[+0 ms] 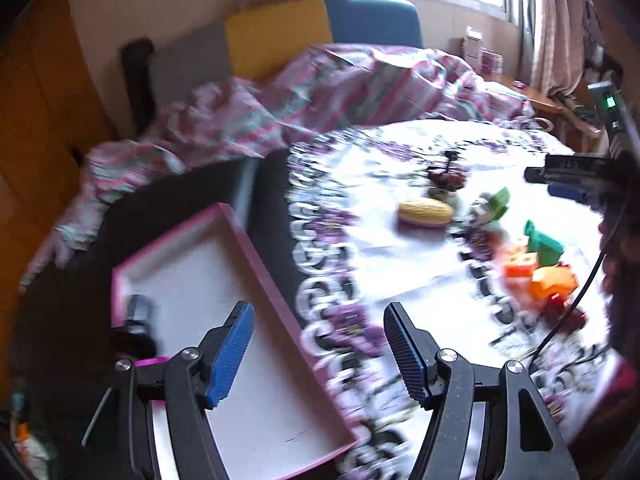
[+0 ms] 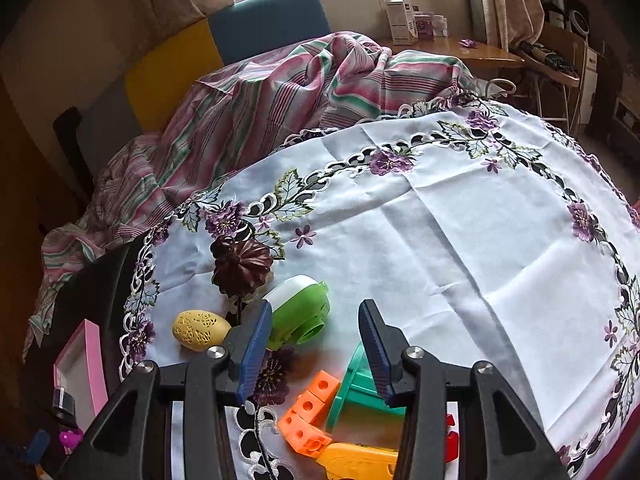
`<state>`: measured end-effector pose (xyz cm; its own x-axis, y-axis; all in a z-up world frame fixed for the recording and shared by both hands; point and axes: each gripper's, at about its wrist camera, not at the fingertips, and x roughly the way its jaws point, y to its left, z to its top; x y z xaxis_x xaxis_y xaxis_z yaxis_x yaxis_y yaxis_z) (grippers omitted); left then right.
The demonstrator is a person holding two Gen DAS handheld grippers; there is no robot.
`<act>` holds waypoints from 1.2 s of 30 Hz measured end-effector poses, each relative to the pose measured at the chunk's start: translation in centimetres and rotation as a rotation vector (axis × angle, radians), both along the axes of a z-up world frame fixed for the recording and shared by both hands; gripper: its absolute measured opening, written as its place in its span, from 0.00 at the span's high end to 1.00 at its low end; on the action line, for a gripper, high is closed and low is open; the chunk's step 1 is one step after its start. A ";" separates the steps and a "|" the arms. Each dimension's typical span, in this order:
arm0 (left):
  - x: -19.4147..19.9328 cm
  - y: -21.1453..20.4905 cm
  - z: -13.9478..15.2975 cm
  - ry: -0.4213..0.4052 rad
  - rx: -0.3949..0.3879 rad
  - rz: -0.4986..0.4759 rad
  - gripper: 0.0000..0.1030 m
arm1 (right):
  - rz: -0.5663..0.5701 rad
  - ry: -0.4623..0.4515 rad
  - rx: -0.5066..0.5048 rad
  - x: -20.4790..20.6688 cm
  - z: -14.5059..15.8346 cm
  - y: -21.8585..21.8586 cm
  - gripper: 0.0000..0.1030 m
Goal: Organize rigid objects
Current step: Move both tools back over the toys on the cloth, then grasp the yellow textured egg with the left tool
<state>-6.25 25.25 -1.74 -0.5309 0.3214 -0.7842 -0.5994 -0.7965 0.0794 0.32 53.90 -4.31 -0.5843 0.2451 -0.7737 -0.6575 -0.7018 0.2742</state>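
1. Surface [image 2: 460, 240] under white embroidered cloth; striped bedding [image 2: 260, 92] heaped behind, window beyond.
2. Pink-rimmed box [image 1: 240, 320] beside cloth edge, mostly bare inside.
3. Left hand-held gripper [image 1: 320, 348] spread over box rim, nothing between pads.
4. Right hand-held gripper [image 2: 316, 352] spread, gripping nothing, above orange blocks [image 2: 308, 412] and teal piece [image 2: 356, 396].
5. Yellow egg [image 2: 200, 330], green-white reel [image 2: 300, 312], dark ribbed ornament [image 2: 240, 266] near cloth's left border.

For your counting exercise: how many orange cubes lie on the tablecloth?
3 orange cubes: upper, middle, lowest, joined in a curved row just left of the teal piece. The right gripper may hide more.
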 end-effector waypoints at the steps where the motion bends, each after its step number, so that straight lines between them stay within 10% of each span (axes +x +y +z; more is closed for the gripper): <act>1: -0.4 0.8 -0.1 -0.019 0.008 -0.012 0.29 | -0.002 0.003 0.000 0.0 0.0 0.0 0.56; 21: -9.1 17.0 -6.5 -0.221 -0.018 -0.168 0.04 | -0.031 0.048 -0.095 0.7 -0.3 1.4 0.56; 28: -11.5 17.4 -8.3 -0.296 0.031 -0.104 0.06 | -0.007 0.026 -0.087 0.1 -0.6 0.9 0.56; 30: -11.2 17.7 -8.9 -0.327 0.030 -0.145 0.29 | -0.008 0.021 -0.085 0.1 -0.7 0.9 0.56; 36: -8.8 15.6 -9.0 -0.291 0.032 -0.197 0.30 | -0.025 0.020 -0.091 0.4 -0.8 1.3 0.56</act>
